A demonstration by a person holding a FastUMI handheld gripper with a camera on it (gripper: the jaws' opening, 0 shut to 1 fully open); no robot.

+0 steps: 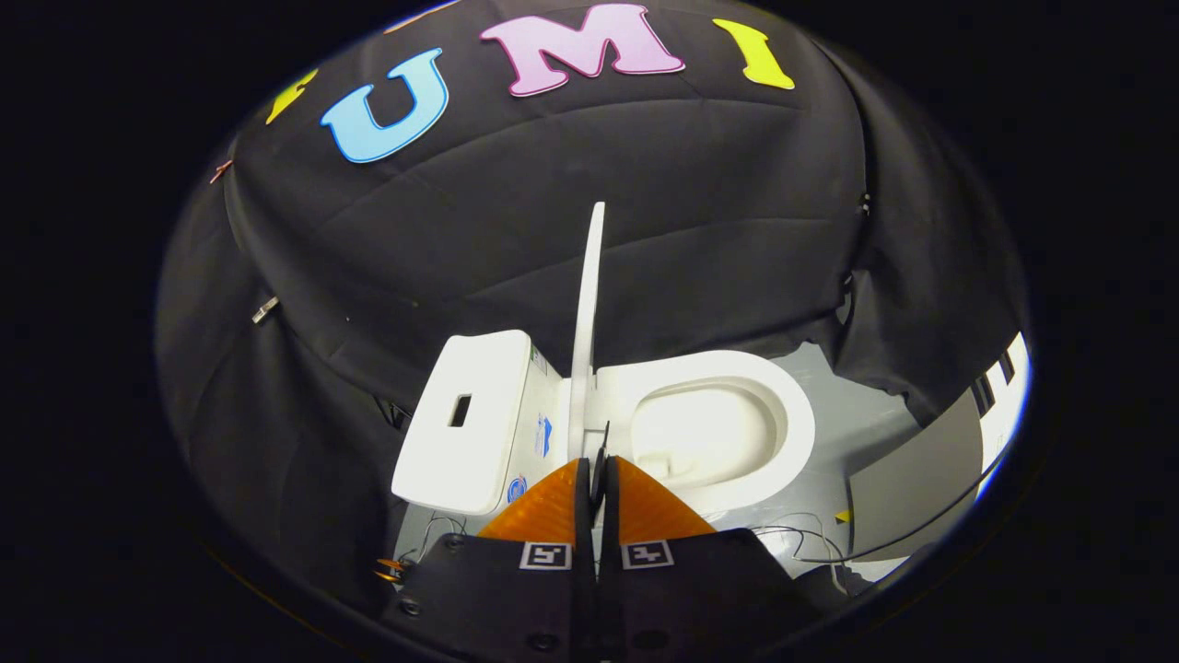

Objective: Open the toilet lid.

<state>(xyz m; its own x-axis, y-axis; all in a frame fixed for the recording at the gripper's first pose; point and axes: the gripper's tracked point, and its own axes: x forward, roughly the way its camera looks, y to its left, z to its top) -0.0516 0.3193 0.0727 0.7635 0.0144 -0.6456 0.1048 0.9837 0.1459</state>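
**Gripper view: toilet lid upright**

My gripper (pixel 597 474) had its fingers pressed nearly together, with the raised toilet lid (pixel 589 313) standing edge-on just ahead of them. The tank (pixel 470 414) lay to its left, the open seat (pixel 718 433) to its right.

The one camera rides on the hand-held gripper (pixel 597 465) and looks forward along its two fingers, which stand pressed nearly together in the foreground. It sits above and near the toilet (pixel 709 428), facing down and across it toward the black cloth wall (pixel 516 239). The raised toilet lid (pixel 588 313) shows edge-on just ahead of the fingers, the cistern (pixel 465 419) beside it.
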